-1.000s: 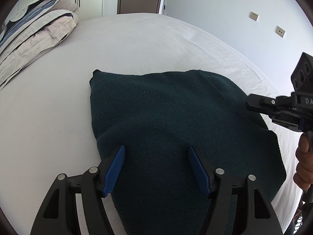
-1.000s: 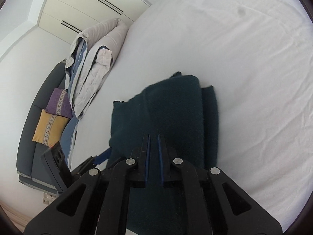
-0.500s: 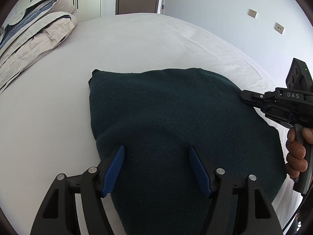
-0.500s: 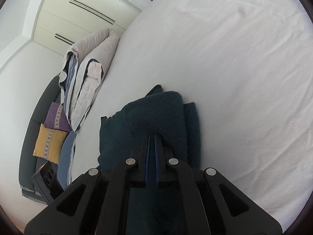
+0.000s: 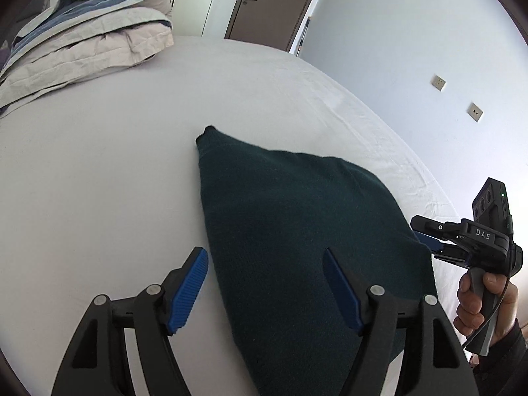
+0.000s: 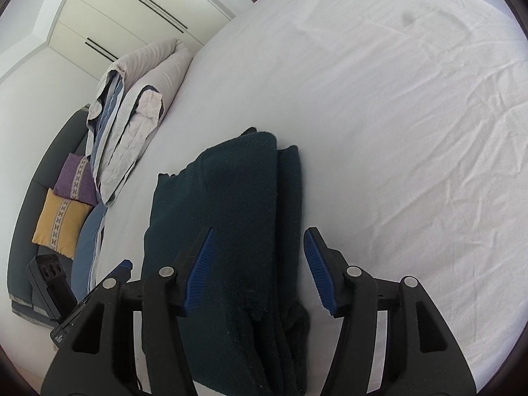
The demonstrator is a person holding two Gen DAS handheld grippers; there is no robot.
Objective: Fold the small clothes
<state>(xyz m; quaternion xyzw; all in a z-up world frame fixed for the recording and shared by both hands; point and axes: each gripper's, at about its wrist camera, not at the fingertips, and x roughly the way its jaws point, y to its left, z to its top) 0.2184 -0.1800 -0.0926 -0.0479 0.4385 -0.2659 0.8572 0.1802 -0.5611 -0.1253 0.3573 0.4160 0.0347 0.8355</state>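
A dark green folded garment (image 5: 297, 231) lies flat on the white bed sheet (image 5: 99, 181). My left gripper (image 5: 265, 283) hovers over its near left edge with jaws wide and still opening. One pad stands over bare sheet, the other over the cloth, and neither presses. In the right wrist view the garment (image 6: 237, 198) shows a thick folded edge on its right side. My right gripper (image 6: 257, 264) straddles that fold with jaws opening and pads clear of the cloth. A hand (image 5: 478, 300) holds the right gripper (image 5: 425, 237) at the garment's right corner.
A folded beige and blue duvet (image 5: 89, 39) lies at the far left of the bed. Beyond the bed's edge is a grey sofa with a purple cushion (image 6: 72, 181) and a yellow cushion (image 6: 59, 221). A brown door (image 5: 274, 3) and wardrobe fronts (image 6: 132, 10) stand behind.
My right gripper was shut on the garment's fold and has let it go, jaws now apart. My left gripper has drawn leftward and rolled, so one finger now sits over bare sheet.
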